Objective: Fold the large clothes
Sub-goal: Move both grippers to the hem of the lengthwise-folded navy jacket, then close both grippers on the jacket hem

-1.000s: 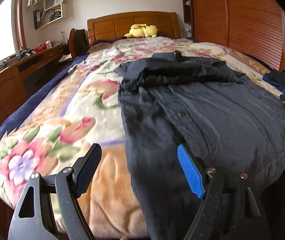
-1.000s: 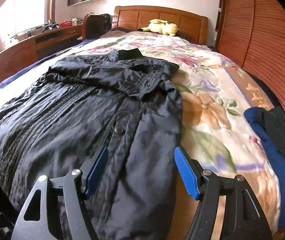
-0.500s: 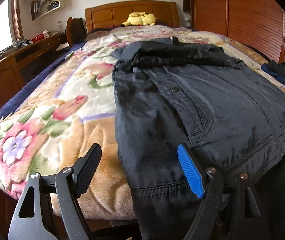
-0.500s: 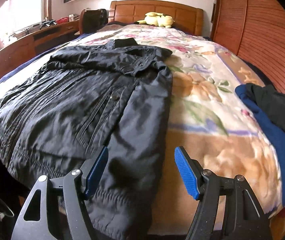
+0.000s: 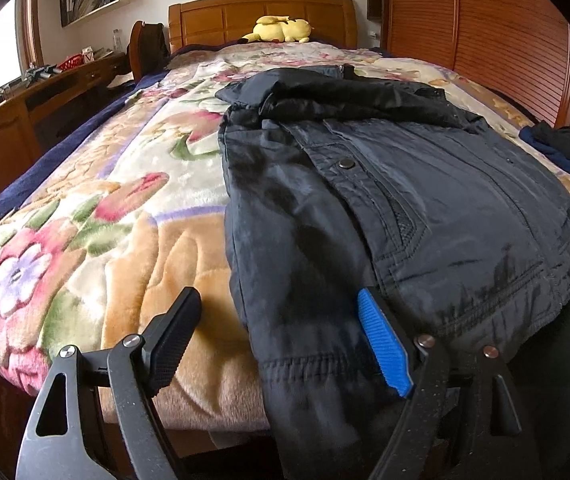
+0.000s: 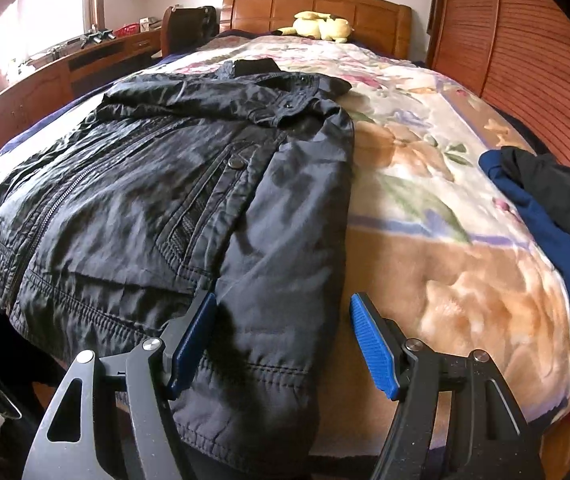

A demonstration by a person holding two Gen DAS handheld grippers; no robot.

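A dark navy jacket [image 5: 425, 200] lies front up on the flowered blanket [image 5: 85, 220], collar toward the headboard, hem and cuffs hanging over the foot of the bed. My left gripper [image 5: 281, 312] is open at the foot edge. The jacket's left-hand sleeve [image 5: 297, 280] runs between its fingers, and the pads do not press on it. In the right wrist view the jacket [image 6: 145, 200] fills the left half. My right gripper [image 6: 285, 308] is open over the other sleeve [image 6: 285, 260] near its cuff, pads clear of the cloth.
A pile of blue and black clothes [image 6: 557, 208] sits at the bed's right edge. A yellow plush toy [image 6: 323, 26] rests by the wooden headboard [image 6: 317, 8]. A wooden desk [image 5: 25, 120] runs along the left, a slatted wardrobe [image 5: 485, 40] along the right.
Both views have drawn back toward the foot of the bed, so the jacket's hem and sleeve cuffs now show. Both grippers stay open at the same width.
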